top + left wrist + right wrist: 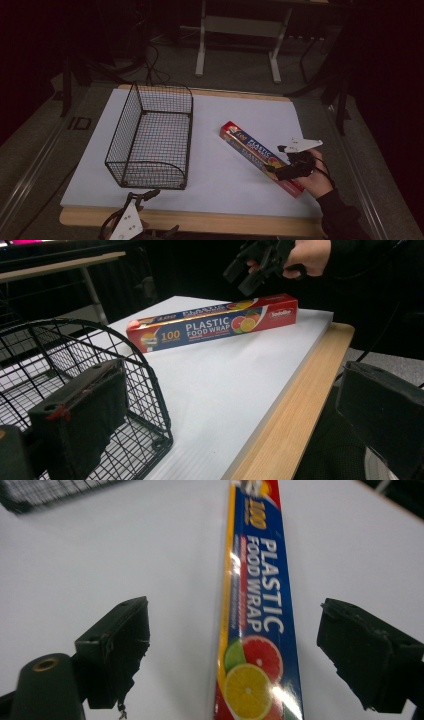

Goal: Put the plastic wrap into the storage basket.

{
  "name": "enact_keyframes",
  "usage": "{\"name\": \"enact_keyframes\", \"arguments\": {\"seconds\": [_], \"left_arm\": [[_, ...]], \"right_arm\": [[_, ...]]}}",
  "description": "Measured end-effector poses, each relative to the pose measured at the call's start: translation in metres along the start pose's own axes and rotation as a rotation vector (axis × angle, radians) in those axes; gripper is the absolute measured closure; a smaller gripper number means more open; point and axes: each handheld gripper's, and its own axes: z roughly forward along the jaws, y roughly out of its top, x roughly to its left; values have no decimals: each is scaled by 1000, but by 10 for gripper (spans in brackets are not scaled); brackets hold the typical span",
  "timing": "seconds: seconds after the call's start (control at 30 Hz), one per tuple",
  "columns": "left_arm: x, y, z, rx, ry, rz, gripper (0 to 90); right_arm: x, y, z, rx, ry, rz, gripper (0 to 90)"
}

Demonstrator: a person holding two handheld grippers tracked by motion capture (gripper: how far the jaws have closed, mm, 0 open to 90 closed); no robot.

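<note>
A: Where does the box of food wrap point(260, 156) lie just now?

B: Flat on the white sheet of the counter point(225, 170), running lengthwise up between the jaws of the right gripper point(286, 169). Those jaws stand wide, one on each side of the box, and touch nothing.

A: And the left gripper point(142, 196)?

B: Its jaws are wide too and hold nothing. It sits at the near edge of the counter, with the wire basket point(152, 137) just ahead of its left-hand jaw.

A: How should the grasp go, then?

B: Probably by lowering until both pads reach the long sides of the box, then closing squarely across its narrow width. The right gripper hangs over the near end, so the far end may sag on lifting; a grip nearer the middle would likely carry it level. The cardboard looks glossy, so a firm squeeze seems wise.

A: What about the surroundings?

B: The counter has a wooden rim and a smooth white top. Beyond it the room is dim, with a table frame point(240, 40) and cables on the floor.
</note>
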Motion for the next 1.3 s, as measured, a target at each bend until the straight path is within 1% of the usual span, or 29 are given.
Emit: {"name": "enact_keyframes", "arguments": {"seconds": [0.03, 0.07, 0.1, 0.13, 0.2, 0.37, 0.43, 0.5, 0.63, 0.7, 0.73, 0.77, 0.8, 0.83, 0.87, 0.9, 0.97, 1.0, 1.03, 1.07, 1.17, 1.2, 1.3], "left_arm": [[0, 0, 0, 0, 0, 0, 10], [0, 0, 0, 0, 0, 1, 10], [0, 0, 0, 0, 0, 2, 10], [0, 0, 0, 0, -1, 2, 10], [0, 0, 0, 2, -6, 3, 10], [0, 0, 0, 4, -6, 3, 9], [0, 0, 0, 4, -6, 4, 10], [0, 0, 0, 5, -6, 4, 9], [0, 0, 1, 11, -7, 7, 9], [0, 0, 1, 10, -7, 6, 10], [0, 0, 1, 11, -6, 7, 9], [0, 0, 1, 11, -6, 7, 9], [0, 0, 1, 11, -6, 7, 10], [0, 0, 1, 10, -7, 7, 10], [-1, 0, 1, 12, -6, 7, 10], [-1, 0, 1, 15, -8, 9, 9], [-1, 0, 1, 14, -8, 8, 10], [0, -1, 1, 13, -8, 8, 10], [0, -1, 1, 13, -8, 8, 10], [0, -1, 1, 13, -8, 7, 10], [-1, -1, 1, 14, -8, 8, 10], [-1, -1, 1, 15, -9, 9, 10], [-1, -1, 1, 18, -9, 12, 10]], "right_arm": [[0, 0, 0, 0, 0, 0, 136], [-2, 0, 2, 12, -2, 3, 136], [-4, -1, 6, 32, 2, 15, 136], [-6, -1, 9, 42, -7, 20, 136], [-10, -1, 13, 69, -2, 46, 136], [-16, -1, 25, 148, 6, 51, 156], [-16, -1, 27, 158, 14, 59, 162], [-19, 0, 32, 184, 15, 70, 162], [-22, 2, 40, 225, 16, 76, 162], [-24, 2, 46, 249, 34, 89, 164], [-25, 3, 48, 258, 31, 87, 169], [-26, 3, 51, 272, 41, 91, 176], [-26, 3, 51, 272, 41, 91, 176], [-27, 3, 53, 285, 47, 92, 176], [-28, 5, 59, 318, 63, 92, 177], [-28, 5, 61, 331, 58, 90, 178], [-28, 7, 65, 358, 71, 92, 194], [-28, 8, 66, 362, 61, 89, 195], [-28, 8, 66, 362, 61, 89, 195], [-29, 10, 69, 381, 62, 88, 196], [-31, 15, 74, 402, 55, 93, 209], [-32, 16, 76, 412, 60, 95, 222], [-31, 19, 82, 448, 54, 78, 242]]}}
